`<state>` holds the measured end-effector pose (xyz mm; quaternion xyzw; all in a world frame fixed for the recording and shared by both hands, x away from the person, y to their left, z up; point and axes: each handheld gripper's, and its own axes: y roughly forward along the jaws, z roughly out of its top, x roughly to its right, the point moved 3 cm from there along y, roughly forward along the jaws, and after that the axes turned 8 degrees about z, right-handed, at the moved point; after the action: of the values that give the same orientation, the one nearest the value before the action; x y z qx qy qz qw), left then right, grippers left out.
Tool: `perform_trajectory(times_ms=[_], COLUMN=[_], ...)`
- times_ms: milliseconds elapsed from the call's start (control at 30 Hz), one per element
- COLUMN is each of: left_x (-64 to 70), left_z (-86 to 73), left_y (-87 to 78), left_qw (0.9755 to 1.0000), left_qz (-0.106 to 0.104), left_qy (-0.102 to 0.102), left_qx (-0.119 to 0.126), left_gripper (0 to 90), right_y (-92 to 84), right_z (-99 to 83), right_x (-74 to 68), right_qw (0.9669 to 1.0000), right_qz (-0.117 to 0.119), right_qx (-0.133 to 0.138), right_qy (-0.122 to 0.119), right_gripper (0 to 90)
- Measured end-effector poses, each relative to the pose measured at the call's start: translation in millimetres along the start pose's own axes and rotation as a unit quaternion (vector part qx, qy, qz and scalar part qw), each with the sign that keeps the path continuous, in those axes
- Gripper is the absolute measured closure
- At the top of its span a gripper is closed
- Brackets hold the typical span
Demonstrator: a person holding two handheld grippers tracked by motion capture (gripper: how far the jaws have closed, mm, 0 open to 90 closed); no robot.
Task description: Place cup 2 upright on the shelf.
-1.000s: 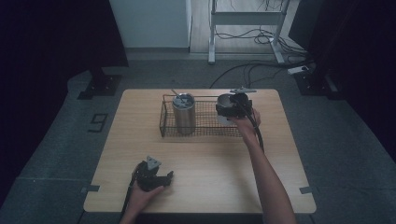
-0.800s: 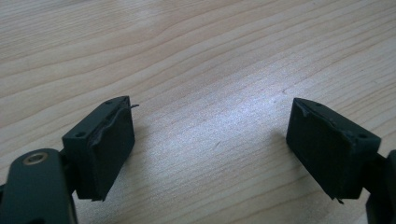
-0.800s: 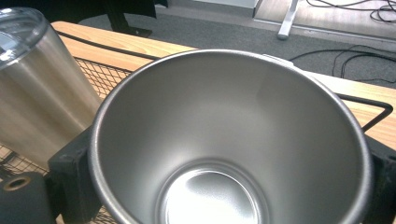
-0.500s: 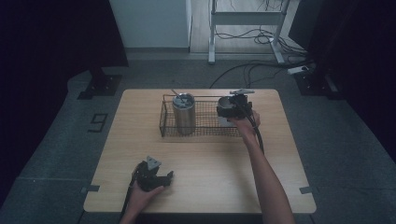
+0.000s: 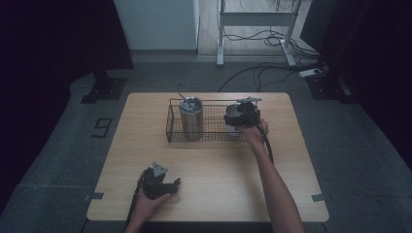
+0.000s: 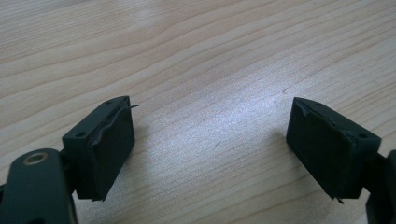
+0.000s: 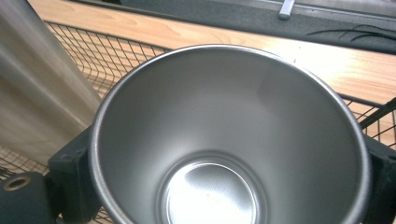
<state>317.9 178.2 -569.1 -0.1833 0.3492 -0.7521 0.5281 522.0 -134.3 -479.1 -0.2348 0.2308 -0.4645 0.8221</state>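
Jaws of the right gripper (image 5: pixel 241 116) are clamped on opposite sides of a steel cup (image 7: pixel 229 140), one black pad against each flank of its rim. In the right gripper view, the cup is open-mouthed, its polished interior and round base visible, and nothing lies inside. In the high view, the cup sits at the right end of a wire basket (image 5: pixel 214 137) on the far half of the tabletop (image 5: pixel 218 165). A taller steel tumbler (image 5: pixel 191 118) stands upright at the basket's left end, well apart from the cup, with a thin rod rising from its mouth.

Jaws of the left gripper (image 5: pixel 163 183) stand wide apart in the left gripper view, with bare wood between the pads (image 6: pixel 109 149). That gripper rests low over the near left part of the tabletop, held in the person's hand, well apart from the basket.
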Motion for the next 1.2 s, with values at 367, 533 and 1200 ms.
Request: perform_trajectory(times_ms=[367, 533, 1200], left_x=[0.0, 0.0, 0.0], left_z=[0.0, 0.0, 0.0], left_y=[0.0, 0.0, 0.0], left_qw=[1.0000, 1.0000, 1.0000], left_qz=[0.000, 0.000, 0.000], left_qy=[0.000, 0.000, 0.000], left_qx=[0.000, 0.000, 0.000], left_gripper=[15.4, 15.4, 15.4], right_y=[6.9, 11.3, 20.5], right_z=[-4.0, -8.1, -13.4], right_x=[-4.7, -6.9, -6.4], right_qw=[0.9999, 0.9998, 0.9978], right_qz=[0.000, 0.000, -0.020], right_qx=[-0.014, -0.021, -0.064], right_qy=[0.000, -0.001, 0.002], right_gripper=[6.6, 6.7, 6.6])
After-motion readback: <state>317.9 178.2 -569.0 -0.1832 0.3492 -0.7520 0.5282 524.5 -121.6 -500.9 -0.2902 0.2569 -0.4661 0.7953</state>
